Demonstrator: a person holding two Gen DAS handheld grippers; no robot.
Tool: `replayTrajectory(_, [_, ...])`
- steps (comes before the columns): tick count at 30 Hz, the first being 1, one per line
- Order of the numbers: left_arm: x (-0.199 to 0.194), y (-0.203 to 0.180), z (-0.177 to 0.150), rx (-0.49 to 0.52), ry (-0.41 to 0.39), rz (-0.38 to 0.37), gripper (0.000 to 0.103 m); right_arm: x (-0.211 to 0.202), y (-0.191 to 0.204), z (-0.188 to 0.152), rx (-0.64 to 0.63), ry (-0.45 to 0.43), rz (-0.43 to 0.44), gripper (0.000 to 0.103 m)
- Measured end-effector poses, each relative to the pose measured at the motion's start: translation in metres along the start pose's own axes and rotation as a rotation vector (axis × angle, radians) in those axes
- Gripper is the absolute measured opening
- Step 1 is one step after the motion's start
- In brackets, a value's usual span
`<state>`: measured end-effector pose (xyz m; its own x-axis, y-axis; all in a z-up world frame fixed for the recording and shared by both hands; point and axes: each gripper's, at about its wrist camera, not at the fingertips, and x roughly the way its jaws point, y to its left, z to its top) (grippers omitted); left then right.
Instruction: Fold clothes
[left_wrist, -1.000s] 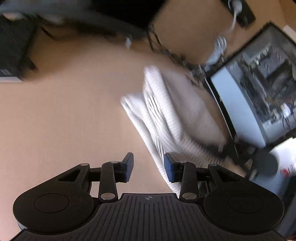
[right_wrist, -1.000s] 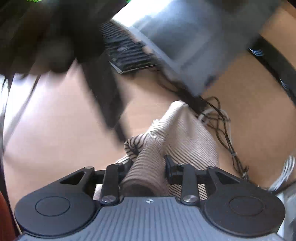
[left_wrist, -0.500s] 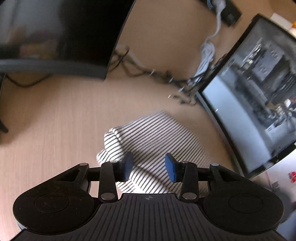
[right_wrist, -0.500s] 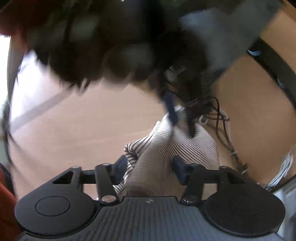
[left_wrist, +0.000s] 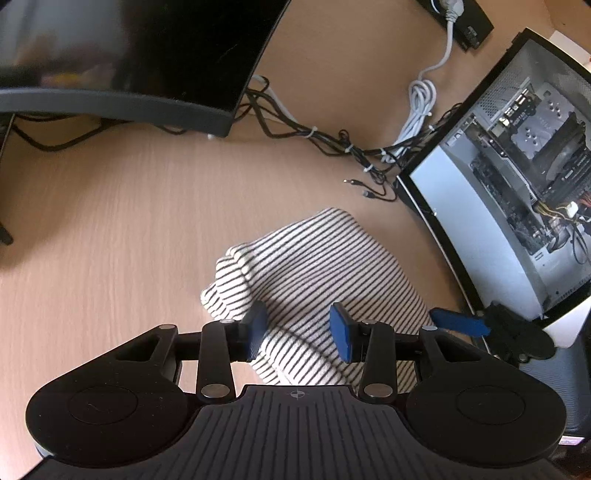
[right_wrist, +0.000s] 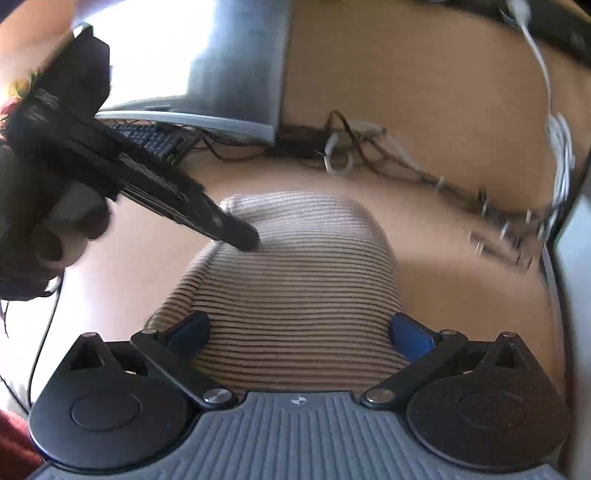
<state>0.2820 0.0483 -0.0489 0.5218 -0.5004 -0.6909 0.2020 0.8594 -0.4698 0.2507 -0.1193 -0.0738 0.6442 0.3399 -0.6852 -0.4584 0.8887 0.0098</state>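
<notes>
The right gripper (right_wrist: 299, 332) is opening, jaws spread wide either side of the folded striped garment (right_wrist: 295, 280) without pressing it; the left gripper (left_wrist: 298, 332), also opening, hangs over the same garment (left_wrist: 317, 266), gripping nothing; the cloth lies on a light wood-grain desk (left_wrist: 110, 229); beyond it run tangled cables (left_wrist: 332, 144), a dark monitor (left_wrist: 166, 55) ahead-left, an open computer case (left_wrist: 517, 166) to the right.

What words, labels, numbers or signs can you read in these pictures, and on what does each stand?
None can be read.
PC case: any markings on the parts inside are too small to read.
Power strip: no legible marking.
Keyboard: keys blurred.
Striped garment: stripes only, no text.
</notes>
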Motion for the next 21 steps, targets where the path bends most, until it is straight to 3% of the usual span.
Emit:
replayTrajectory(2, [0.003,0.006,-0.003,-0.035,0.011,0.012,0.054,0.003,-0.004,-0.004,0.069,-0.014,0.001,0.103])
replayTrajectory(3, [0.006,0.011,-0.004,-0.065,0.018,0.020,0.074,0.003,-0.004,-0.003,0.081,-0.010,-0.003,0.103])
replayTrajectory(4, [0.008,0.016,-0.006,-0.095,0.024,0.027,0.080,0.004,-0.004,-0.003,0.090,-0.006,-0.008,0.103])
replayTrajectory(6, [0.012,0.027,-0.009,-0.160,0.031,0.011,0.077,0.007,-0.001,-0.004,0.093,-0.002,-0.015,0.103])
replayTrajectory(11, [0.006,0.022,-0.005,-0.094,0.008,0.008,0.073,0.003,-0.005,-0.001,0.093,0.017,0.016,0.103])
replayTrajectory(17, [-0.009,0.020,-0.001,-0.075,-0.031,0.061,0.071,-0.034,-0.036,0.003,0.239,-0.007,0.074,0.103])
replayTrajectory(21, [-0.025,0.013,-0.006,-0.099,-0.031,-0.001,0.072,-0.019,-0.054,-0.013,0.359,0.047,0.058,0.103])
